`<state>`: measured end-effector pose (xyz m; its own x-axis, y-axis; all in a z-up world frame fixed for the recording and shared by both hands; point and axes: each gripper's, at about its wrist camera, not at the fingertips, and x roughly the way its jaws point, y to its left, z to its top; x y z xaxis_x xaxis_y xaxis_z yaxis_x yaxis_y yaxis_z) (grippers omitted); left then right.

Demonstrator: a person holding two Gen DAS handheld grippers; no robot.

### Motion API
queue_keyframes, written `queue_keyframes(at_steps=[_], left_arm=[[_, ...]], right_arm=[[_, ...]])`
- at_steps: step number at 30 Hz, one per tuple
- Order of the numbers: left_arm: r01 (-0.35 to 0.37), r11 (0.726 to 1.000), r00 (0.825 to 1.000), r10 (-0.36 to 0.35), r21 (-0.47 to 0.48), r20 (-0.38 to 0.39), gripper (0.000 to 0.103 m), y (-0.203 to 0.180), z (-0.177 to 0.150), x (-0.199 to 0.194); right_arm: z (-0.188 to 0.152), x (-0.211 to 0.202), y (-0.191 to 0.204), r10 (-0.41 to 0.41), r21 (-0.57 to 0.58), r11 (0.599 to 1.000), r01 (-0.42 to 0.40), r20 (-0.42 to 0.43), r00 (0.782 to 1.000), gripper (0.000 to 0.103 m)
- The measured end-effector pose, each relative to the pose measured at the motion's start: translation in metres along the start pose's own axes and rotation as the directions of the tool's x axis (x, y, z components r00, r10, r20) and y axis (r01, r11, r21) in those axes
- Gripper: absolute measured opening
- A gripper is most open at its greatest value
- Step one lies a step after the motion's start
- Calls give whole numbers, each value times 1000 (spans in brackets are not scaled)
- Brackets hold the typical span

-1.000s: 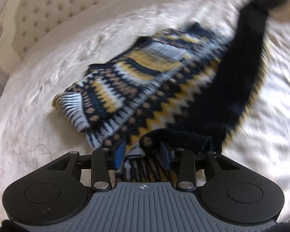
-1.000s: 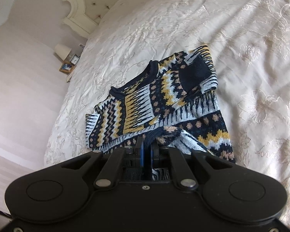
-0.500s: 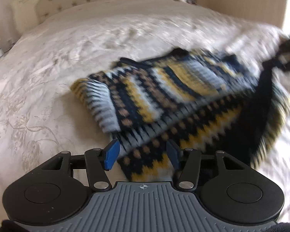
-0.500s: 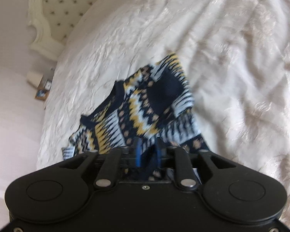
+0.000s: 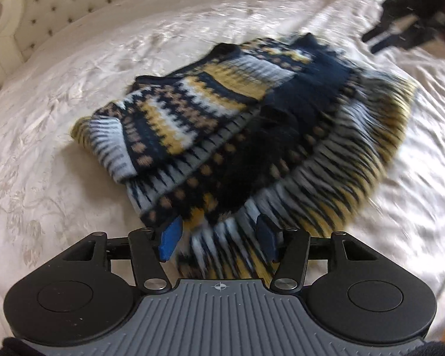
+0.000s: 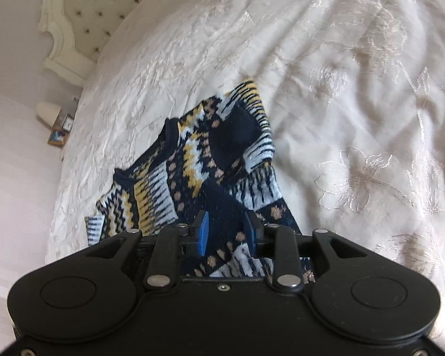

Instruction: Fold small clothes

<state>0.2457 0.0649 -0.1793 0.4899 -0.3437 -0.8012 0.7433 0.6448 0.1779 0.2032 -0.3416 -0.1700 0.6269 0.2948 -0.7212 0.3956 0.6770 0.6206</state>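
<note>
A small knitted sweater (image 5: 228,124) in navy, yellow, white and tan lies folded on the cream bedspread (image 5: 59,118). It also shows in the right wrist view (image 6: 192,160). My left gripper (image 5: 216,238) is open, its blue pads (image 5: 170,238) spread over the sweater's near hem. My right gripper (image 6: 227,233) is open just above the sweater's near edge, and it shows at the top right of the left wrist view (image 5: 406,26), clear of the cloth.
A cream tufted headboard (image 5: 29,9) stands at the far end of the bed. A bedside table with a lamp (image 6: 49,112) and small frames sits beside the bed on the left. Bedspread (image 6: 356,118) spreads wide to the right.
Both grippers have opened and let go of the sweater's hem. The lower part now lies folded over the body. The right gripper has lifted away.
</note>
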Motion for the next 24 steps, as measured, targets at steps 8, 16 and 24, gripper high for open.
queue_keyframes(at_steps=[8,16,24], left_arm=[[90,978,994,-102,-188,-50,54,27,27,35],[109,953,987,-137,-282,-84,55,27,28,47],[133,917,977,-186,-377,-107,62,38,29,63]], right_arm=[[1,18,23,-58,-275,960,43,-47,997,59],[3,54,36,-84,-470,883,1,-155,984,63],[6,87,36,-105,-554,832,-42,-232,967,65]])
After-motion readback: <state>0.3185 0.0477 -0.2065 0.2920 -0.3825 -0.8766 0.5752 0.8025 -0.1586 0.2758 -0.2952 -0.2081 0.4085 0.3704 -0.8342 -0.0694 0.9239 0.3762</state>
